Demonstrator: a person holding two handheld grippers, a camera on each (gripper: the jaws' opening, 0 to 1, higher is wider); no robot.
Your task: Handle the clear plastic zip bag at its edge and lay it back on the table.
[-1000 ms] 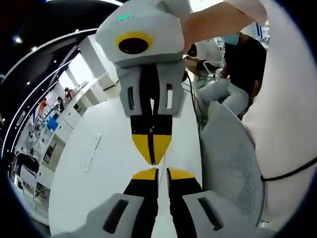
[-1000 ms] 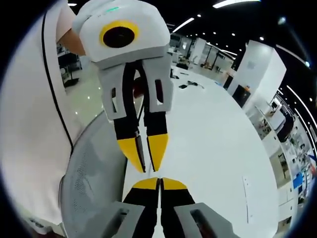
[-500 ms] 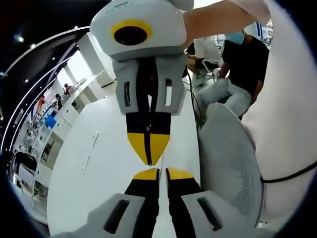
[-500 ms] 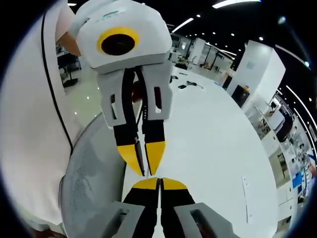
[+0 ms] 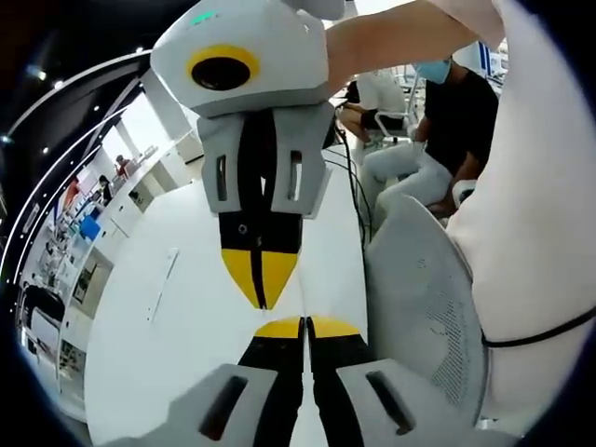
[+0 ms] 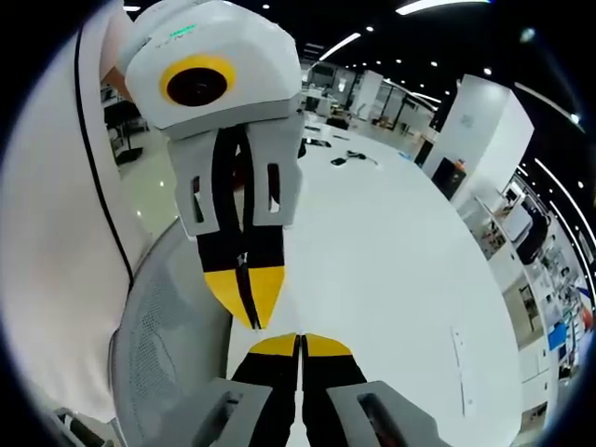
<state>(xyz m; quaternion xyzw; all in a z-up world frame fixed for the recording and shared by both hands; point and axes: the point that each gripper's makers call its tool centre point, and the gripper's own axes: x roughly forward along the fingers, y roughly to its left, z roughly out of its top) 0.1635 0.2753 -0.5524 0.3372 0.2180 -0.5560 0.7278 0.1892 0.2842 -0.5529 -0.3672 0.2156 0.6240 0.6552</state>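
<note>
My left gripper rises from the bottom of the left gripper view, its yellow-tipped jaws pressed together. The right gripper points down at it from above, tip almost to tip, also shut. In the right gripper view the right gripper has its jaws together, and the left gripper hangs just above and left of it. Nothing shows between either pair of jaws. Both hover over a white table. A thin pale strip lies flat on the table; what it is I cannot tell.
A grey mesh chair back stands at the table's edge, close to the person in a white shirt who holds the grippers. Another person in a dark top sits beyond. Cables and small dark items lie at the table's far end.
The left gripper's jaws, slightly apart a second ago, have come together. The two grippers have shifted a little sideways relative to each other, staying tip to tip.
</note>
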